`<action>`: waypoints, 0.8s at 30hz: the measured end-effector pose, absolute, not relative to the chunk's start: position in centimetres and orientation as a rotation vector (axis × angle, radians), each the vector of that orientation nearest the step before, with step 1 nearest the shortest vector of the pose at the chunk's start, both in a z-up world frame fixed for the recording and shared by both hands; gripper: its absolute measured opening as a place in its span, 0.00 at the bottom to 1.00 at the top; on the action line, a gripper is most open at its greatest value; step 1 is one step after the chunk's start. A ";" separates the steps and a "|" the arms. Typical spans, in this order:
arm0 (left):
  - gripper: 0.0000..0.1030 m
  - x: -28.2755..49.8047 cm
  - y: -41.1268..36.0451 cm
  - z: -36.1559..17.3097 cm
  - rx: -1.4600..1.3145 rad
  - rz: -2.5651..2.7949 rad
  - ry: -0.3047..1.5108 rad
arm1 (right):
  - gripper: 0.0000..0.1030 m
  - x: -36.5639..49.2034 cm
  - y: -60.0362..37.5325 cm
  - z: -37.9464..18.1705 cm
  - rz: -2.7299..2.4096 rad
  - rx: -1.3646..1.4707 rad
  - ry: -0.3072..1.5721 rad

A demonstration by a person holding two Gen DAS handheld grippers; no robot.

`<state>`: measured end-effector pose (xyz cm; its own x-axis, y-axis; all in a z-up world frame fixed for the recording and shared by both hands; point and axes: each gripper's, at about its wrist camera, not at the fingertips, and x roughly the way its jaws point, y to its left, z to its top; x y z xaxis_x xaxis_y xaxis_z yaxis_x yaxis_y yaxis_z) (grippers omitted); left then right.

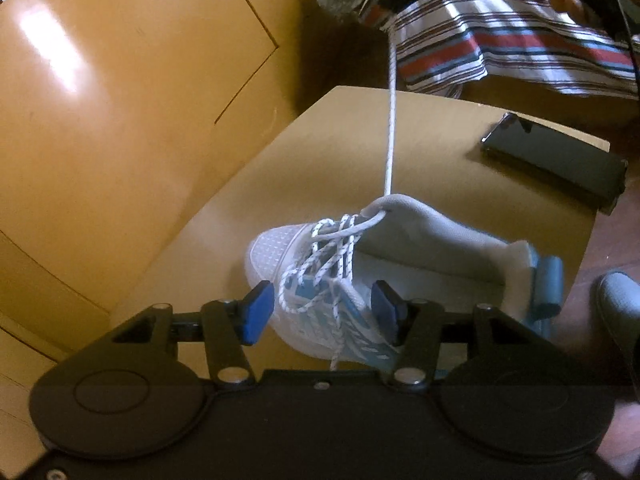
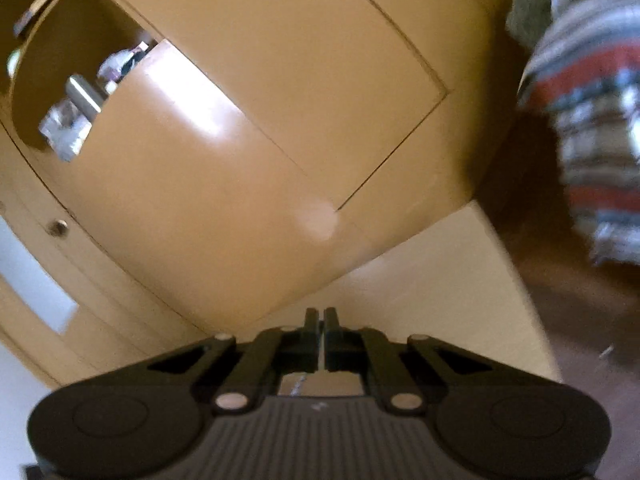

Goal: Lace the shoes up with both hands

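At the table's point(image 1: 420, 148) middle the white shoe point(image 1: 320, 280) lies between the left gripper's point(image 1: 320, 308) parted, empty jaws while the right gripper point(image 2: 321, 320), clamped on the lace point(image 1: 391, 120), should pull steadily toward twelve o'clock as the left steadies the shoe.

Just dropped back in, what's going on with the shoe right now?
A person is lacing a white and blue shoe that sits on a small wooden table. The left hand-held gripper is open, its blue pads either side of the laced front and not gripping anything. One white lace end runs taut from the top of the shoe up to the right hand-held gripper, which is shut and seems to be pulling it. A black phone lies at the table's far edge.
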<state>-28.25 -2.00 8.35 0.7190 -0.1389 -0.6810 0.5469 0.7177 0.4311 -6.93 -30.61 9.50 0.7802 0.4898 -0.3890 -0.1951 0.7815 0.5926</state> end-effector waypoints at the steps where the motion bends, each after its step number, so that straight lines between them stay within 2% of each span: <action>1: 0.54 -28.1 -1.9 8.3 0.661 -0.411 0.672 | 0.02 -7.0 -31.0 9.6 0.372 0.570 0.549; 9: 0.61 -27.8 -1.5 8.1 0.644 -0.381 0.687 | 0.02 -8.1 -35.8 10.6 0.174 0.570 0.424; 14: 0.68 -27.6 -1.5 8.1 0.654 -0.352 0.686 | 0.06 -8.0 -35.3 11.2 0.178 0.471 0.456; 17: 0.68 -27.4 -0.8 8.1 0.651 -0.321 0.699 | 0.09 -8.1 -33.1 11.3 0.253 0.383 0.498; 19: 0.68 -27.4 -0.5 8.2 0.650 -0.317 0.706 | 0.33 -8.5 -31.6 11.3 0.319 0.365 0.526; 23: 0.67 -27.7 -0.4 8.5 0.652 -0.327 0.705 | 0.40 -9.9 -27.8 11.4 0.448 0.244 0.583; 24: 0.67 -27.7 -0.3 8.6 0.641 -0.332 0.709 | 0.47 -10.3 -27.1 11.5 0.467 0.226 0.592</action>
